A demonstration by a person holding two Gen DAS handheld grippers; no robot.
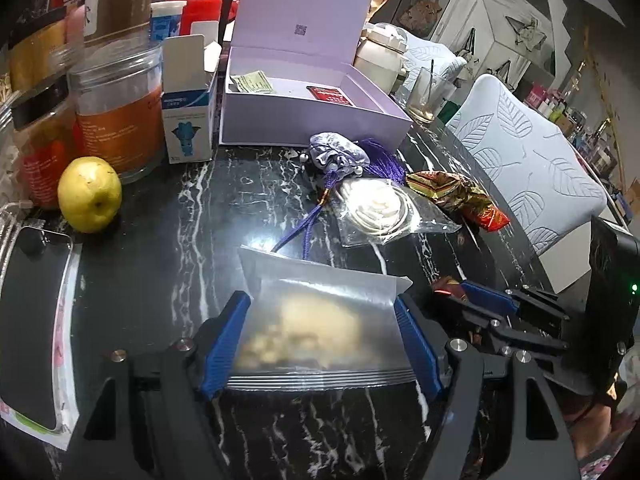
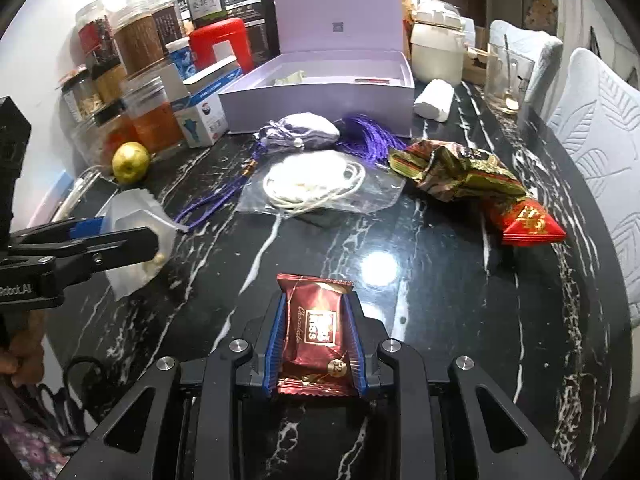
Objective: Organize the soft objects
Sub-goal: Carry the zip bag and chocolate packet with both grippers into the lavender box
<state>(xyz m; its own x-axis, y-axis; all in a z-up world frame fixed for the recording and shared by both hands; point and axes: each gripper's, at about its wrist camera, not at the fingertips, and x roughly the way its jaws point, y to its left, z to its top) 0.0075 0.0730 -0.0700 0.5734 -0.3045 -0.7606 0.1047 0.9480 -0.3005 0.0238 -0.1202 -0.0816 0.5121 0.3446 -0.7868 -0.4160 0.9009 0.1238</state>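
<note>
My left gripper [image 1: 322, 304] is shut on a frosted zip bag [image 1: 320, 320] with pale yellow contents, held just above the black marble table [image 1: 160, 240]. My right gripper [image 2: 318, 304] is shut on a dark red chocolate packet [image 2: 316, 328], low over the table. Farther back lie a clear bag with a white cord [image 2: 316, 184], a purple pouch with a tassel [image 2: 300, 132], a crumpled gold-green wrapper [image 2: 452, 168] and a red packet [image 2: 528, 220]. An open lavender box [image 2: 320, 104] stands behind them. The right wrist view shows the left gripper [image 2: 120, 240] at the left.
Jars [image 1: 120, 112], a white-blue carton [image 1: 188, 120] and a yellow fruit [image 1: 90, 194] crowd the left side. A black flat pack [image 1: 32, 320] lies at the near left. A glass [image 1: 430, 96], a white roll [image 2: 434, 100] and pale chairs [image 1: 532, 160] line the right edge.
</note>
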